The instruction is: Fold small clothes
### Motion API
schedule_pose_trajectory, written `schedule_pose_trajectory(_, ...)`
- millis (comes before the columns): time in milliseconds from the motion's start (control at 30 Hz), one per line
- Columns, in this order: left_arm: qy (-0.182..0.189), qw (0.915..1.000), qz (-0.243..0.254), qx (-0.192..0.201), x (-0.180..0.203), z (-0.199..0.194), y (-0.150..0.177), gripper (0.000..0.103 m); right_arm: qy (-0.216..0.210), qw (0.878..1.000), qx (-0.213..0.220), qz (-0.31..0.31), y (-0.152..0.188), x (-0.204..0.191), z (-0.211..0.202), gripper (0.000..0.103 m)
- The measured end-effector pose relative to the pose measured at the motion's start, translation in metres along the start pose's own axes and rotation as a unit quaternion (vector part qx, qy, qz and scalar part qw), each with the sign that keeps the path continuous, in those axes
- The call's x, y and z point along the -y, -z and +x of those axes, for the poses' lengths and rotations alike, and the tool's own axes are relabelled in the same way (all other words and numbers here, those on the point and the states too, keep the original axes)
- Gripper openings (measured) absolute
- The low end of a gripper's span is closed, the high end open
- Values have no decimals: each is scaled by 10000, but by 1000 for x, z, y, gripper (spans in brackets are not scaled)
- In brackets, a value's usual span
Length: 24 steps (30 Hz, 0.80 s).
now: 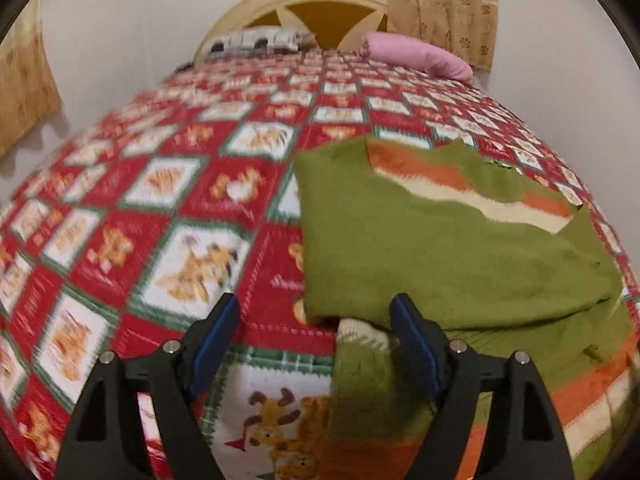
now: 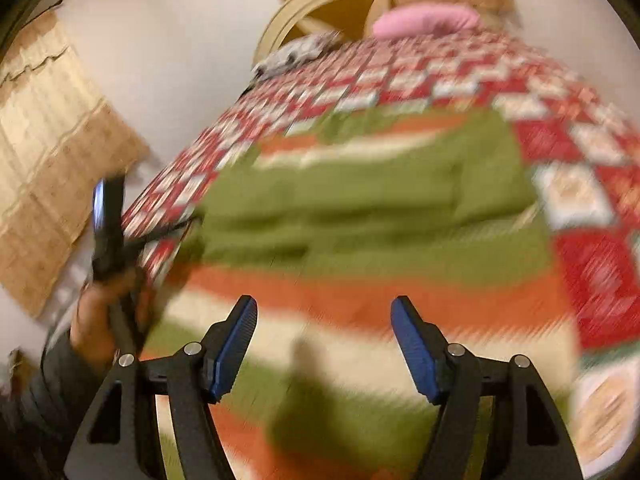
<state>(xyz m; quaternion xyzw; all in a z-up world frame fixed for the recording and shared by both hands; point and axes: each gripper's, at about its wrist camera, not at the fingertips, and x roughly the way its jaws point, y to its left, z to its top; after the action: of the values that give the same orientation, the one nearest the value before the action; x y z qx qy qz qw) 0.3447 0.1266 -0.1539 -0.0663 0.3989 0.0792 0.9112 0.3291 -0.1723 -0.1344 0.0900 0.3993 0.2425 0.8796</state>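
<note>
Nearest the lens, left hand-held gripper: jaws wide, nothing between the blue pads, poised low over the near left corner of the green sweater. Sweater partly folded on the bed, right of centre in the left wrist view, a green flap doubled over the top, orange and cream stripes showing both at the far edge and along the near hem. Long axis running roughly near-to-far across the checked red bedspread. Loose cream-and-green fold of knit just beside the right-hand pad, perhaps touching it; hard to say. Right hand-held gripper likewise released, jaws spread, hovering above the striped near hem with the garment's bulk straight ahead and beyond; heavy motion blur there, so height above the cloth uncertain. Left hand-held gripper also visible at the far left of the right wrist view, off the bed's left edge. Judged from this: right hand nearer the hem's middle, left nearer the left corner, so next fold likely starting at the near hem and going toward the far end. Pink pillow and headboard well beyond, clear of the work.
</note>
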Motion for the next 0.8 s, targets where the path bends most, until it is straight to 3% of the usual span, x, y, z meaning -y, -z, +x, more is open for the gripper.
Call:
schedule_pose_trajectory(133,-13,10000,23,74,3,-4,5,100,435,9989,77,165,-45,19,17,49)
schedule_pose_trajectory(167,-47,10000,-15,57,2,-2,7,100,629,9979,31,167,-52,23,27,43)
schedule_pose_trajectory(300,98,9993,-335,-123,-11,7,8,100,989,9935,-434,345,-66,42,71,37)
schedule_pose_trajectory(367,189,9988,-433,-158,-16,11,8,100,1087,9921,-567,252,-65,43,85,17)
schedule_pose_trajectory(433,234,9987,-431,-158,-15,10,8,100,1187,9918,-464,9,-61,39,85,5)
schedule_pose_trajectory(600,378,9980,-490,-159,-17,10,9,101,1308,9907,-121,-352,-59,29,59,3)
schedule_pose_trajectory(800,381,9980,-457,-231,-15,13,8,103,1330,9899,-442,-232,-56,47,74,5)
